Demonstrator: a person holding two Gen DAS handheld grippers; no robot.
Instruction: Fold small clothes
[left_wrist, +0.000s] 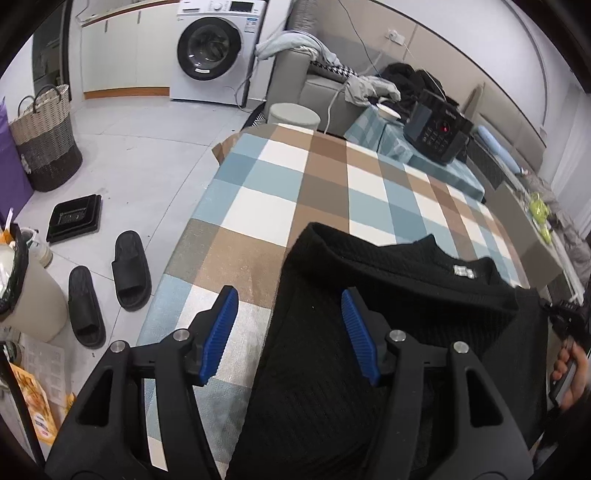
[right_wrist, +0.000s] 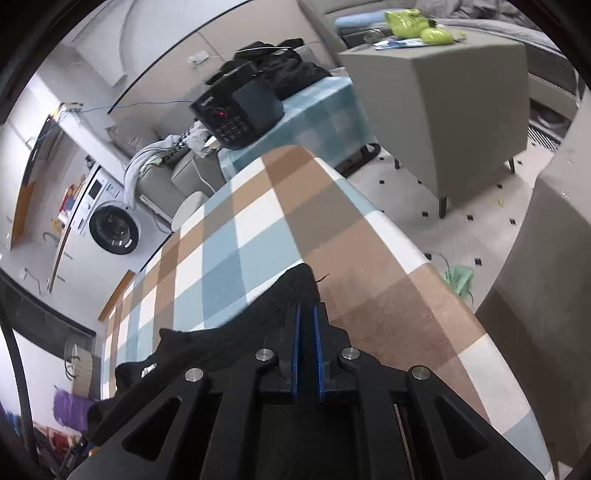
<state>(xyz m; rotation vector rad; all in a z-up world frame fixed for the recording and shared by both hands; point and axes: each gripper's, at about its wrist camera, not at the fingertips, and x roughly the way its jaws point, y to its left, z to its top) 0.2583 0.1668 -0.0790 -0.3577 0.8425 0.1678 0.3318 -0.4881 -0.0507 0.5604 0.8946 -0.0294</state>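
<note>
A black knit sweater (left_wrist: 332, 332) lies on the checked tablecloth (left_wrist: 280, 184), neckline with a white label (left_wrist: 463, 271) toward the far side. My left gripper (left_wrist: 290, 314) is open; its blue pads straddle the sweater's left edge just above the cloth. In the right wrist view, my right gripper (right_wrist: 306, 314) is shut on the sweater (right_wrist: 288, 291), pinching an edge of black fabric between its blue pads over the checked tablecloth (right_wrist: 258, 221). The right gripper also shows at the far right of the left wrist view (left_wrist: 565, 317).
A black appliance with buttons (left_wrist: 436, 129) stands at the far end of the table. On the floor at left are black slippers (left_wrist: 110, 284), a black tray (left_wrist: 75, 218) and a woven basket (left_wrist: 44, 136). A grey ottoman (right_wrist: 450, 103) stands to the right of the table.
</note>
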